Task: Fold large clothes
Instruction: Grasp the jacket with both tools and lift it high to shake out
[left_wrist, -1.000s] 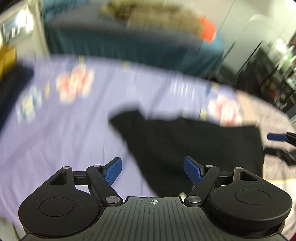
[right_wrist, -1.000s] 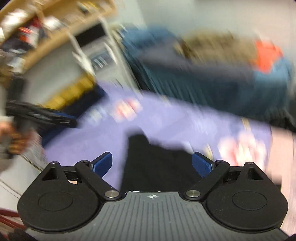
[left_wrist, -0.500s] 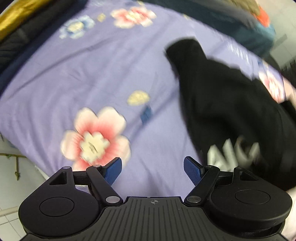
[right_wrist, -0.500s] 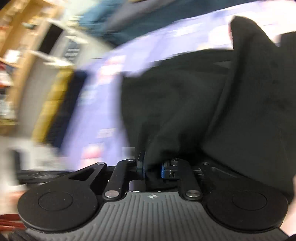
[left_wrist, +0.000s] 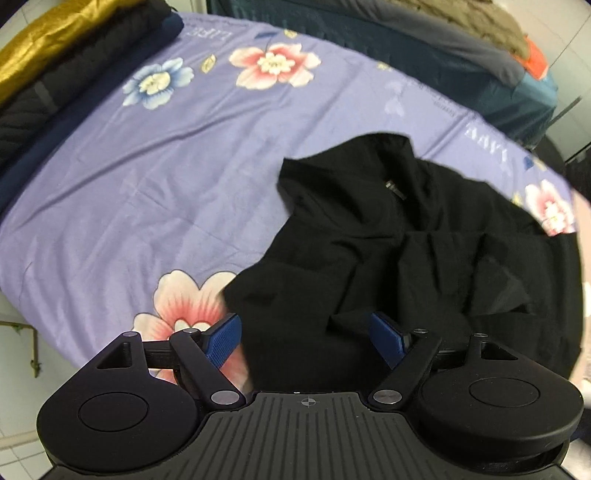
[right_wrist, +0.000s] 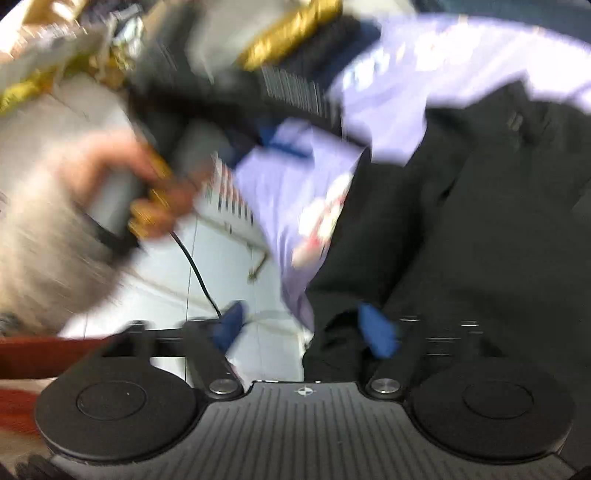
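Black knit fabric: one large garment, crumpled in a loose heap on the right half of a lilac floral bedspread, with a neck opening and small tag visible near its upper middle. Not yet laid flat, so by the look of it the fold proper has not begun.

Left wrist view. The left gripper points steeply down over the garment's near edge, its blue pads spread wide with black cloth lying beneath and between them but not pinched; it holds nothing. Its position over the hem looks like a set-up for picking that edge. Behind, along the far left edge of the bed, rolled bedding in gold, black and navy is stacked out of the way. A second bed in dark teal stands beyond.

Right wrist view, heavily blurred. The right gripper has its jaws standing apart, having just opened after a pinch on the cloth; a fold of the garment hangs close against the right-hand pad, but nothing is clamped. It sits at the bed's near edge where bedspread drapes toward pale floor tiles. A person's hand grips the other tool's handle at upper left.
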